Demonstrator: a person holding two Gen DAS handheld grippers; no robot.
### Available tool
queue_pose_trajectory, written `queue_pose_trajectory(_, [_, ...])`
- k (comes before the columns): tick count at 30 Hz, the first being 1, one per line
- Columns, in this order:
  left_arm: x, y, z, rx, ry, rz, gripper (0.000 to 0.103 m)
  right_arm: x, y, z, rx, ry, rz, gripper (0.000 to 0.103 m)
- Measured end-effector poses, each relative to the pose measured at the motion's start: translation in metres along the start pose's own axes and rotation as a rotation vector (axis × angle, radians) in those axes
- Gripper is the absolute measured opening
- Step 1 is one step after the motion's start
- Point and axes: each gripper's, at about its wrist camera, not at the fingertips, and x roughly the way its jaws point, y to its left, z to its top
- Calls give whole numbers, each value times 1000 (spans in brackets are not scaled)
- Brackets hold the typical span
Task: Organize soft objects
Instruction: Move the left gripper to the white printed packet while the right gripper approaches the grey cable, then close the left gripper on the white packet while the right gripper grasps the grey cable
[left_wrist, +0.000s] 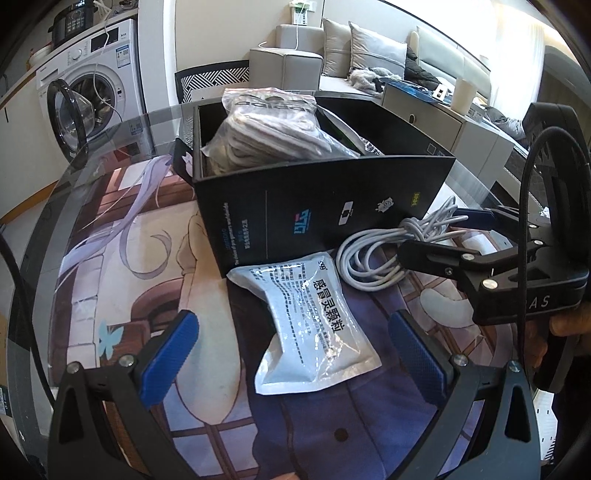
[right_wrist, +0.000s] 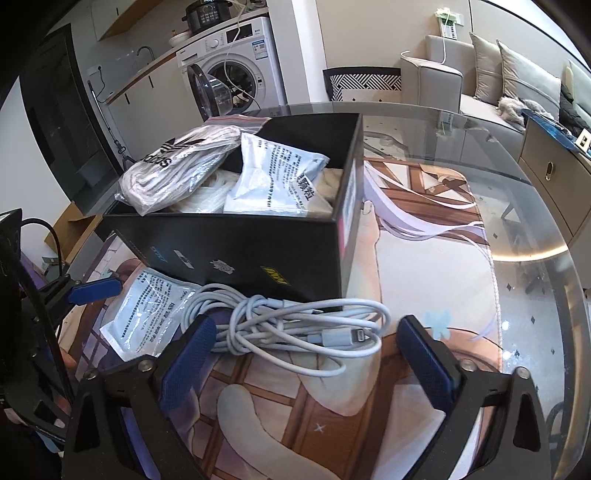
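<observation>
The fingers of the right gripper (right_wrist: 303, 354) stood wide apart, one pad on each side of the coiled white cable (right_wrist: 295, 328); the left pad sat against or just beside the coil's edge, the right pad clear of it, so nothing was clamped. The fingers of the left gripper (left_wrist: 291, 354) were likewise spread, straddling the white medicine sachet (left_wrist: 314, 325) without pressing on it. Both items lay on the printed mat (left_wrist: 122, 273) covering the glass table (right_wrist: 535, 258), just in front of the black box (left_wrist: 314, 206). The box already held a bagged bundle of grey fabric (left_wrist: 266, 129) and, seen from the right wrist, a second sachet (right_wrist: 280, 173).

Hazards judged from this position:

- Cable: the coil was loose, with a connector end and several loops lying outside the bundle. Closing on one strand only would likely let the remainder uncoil and trail, snagging on the box wall during transfer.
- Sachet: the film looked smooth and the pouch lay flat. Pads closing high on it could slide off or merely pinch a corner, so that it swings and drops short of the box.
- Clearance: the two grippers worked close together, near the box front; simultaneous lifts risked collision or nudging the box across the mat
</observation>
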Motion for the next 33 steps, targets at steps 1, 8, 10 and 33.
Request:
queue_pose_trajectory(1, [0,0,0,1,1,0,103,-1,0,0,1,-2,10,87])
queue_pose_trajectory(8, [3,0,1,-6,12,-1,103,-12,-7,-3,23,-27,40,75])
queue_pose_trajectory(10, [4,1,1,-12,18,3,103,-16,-8,-5,20,-33,37,74])
queue_pose_trajectory(33, [0,-6,5,40,-5,38,32,-45,-30,-18,66,-81,43,72])
